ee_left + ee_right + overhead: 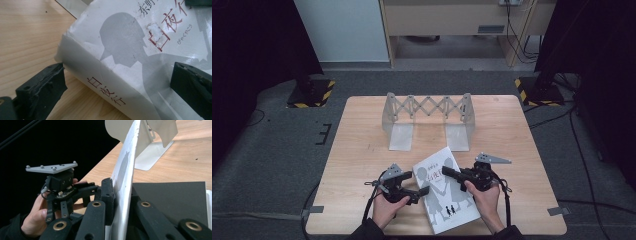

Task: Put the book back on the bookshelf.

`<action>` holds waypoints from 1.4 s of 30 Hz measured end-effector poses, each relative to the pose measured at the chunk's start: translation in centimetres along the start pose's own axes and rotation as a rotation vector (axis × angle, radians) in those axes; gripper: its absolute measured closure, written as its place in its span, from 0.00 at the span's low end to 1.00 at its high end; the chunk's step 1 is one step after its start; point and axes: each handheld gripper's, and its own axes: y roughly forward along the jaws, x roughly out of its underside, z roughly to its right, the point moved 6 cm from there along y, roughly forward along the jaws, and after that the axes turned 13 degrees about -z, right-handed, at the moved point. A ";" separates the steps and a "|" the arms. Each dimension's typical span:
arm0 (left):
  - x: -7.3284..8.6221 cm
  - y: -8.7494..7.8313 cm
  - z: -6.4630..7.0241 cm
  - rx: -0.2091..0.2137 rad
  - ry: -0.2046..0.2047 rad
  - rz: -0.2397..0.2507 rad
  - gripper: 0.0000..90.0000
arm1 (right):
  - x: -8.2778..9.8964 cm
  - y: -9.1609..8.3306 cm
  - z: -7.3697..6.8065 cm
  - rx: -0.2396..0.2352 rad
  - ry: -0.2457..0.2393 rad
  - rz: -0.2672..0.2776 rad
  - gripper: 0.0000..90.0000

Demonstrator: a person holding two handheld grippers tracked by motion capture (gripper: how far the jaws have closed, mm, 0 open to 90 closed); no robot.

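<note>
Near my edge of the table (pixel 362 150) sits the book (pixel 447 200), a white paperback with grey silhouettes on the cover, lying flat between my two hands and well short of the folding metal book rack (pixel 428 120) further back. My right gripper (pixel 113 195) is clamped tight on the front cover alone, holding it up on edge like a thin sheet while the rest of the book stays down. My left gripper (pixel 117 82) is spread wide, jaws standing either side of the spine corner without pressing on it. From how it looks, this thing is light but floppy: the cover bends easily, the dust jacket is glossy and already creased at the spine, so I'd guess it slides and tears if I pull by the cover only. Better spot to grab is across the spine, pinching the whole block of pages, so the weight hangs from something stiff.
</note>
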 end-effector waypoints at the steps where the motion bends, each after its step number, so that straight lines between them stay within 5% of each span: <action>1: 0.0 0.1 0.0 0.010 -0.010 -0.001 0.00 | 0.0 -0.1 0.1 -0.004 0.000 0.003 0.92; 9: 0.4 0.9 1.0 0.162 -0.113 -0.053 0.00 | -0.1 -0.4 -0.2 -0.050 -0.045 0.022 0.92; 23: 0.8 1.7 0.2 0.167 -0.146 -0.102 0.00 | 0.5 0.5 1.9 -0.025 0.017 -0.011 0.87; 32: 1.4 2.4 -0.1 0.176 -0.187 -0.122 0.01 | 1.3 1.3 3.1 0.067 -0.033 -0.080 0.75; 37: 1.5 2.6 -0.1 0.160 -0.181 -0.063 0.01 | 1.6 1.4 3.3 0.131 -0.090 -0.107 0.64; 42: 1.5 2.7 -0.1 0.134 -0.181 -0.062 0.03 | 2.0 1.3 3.7 0.208 -0.130 -0.117 0.52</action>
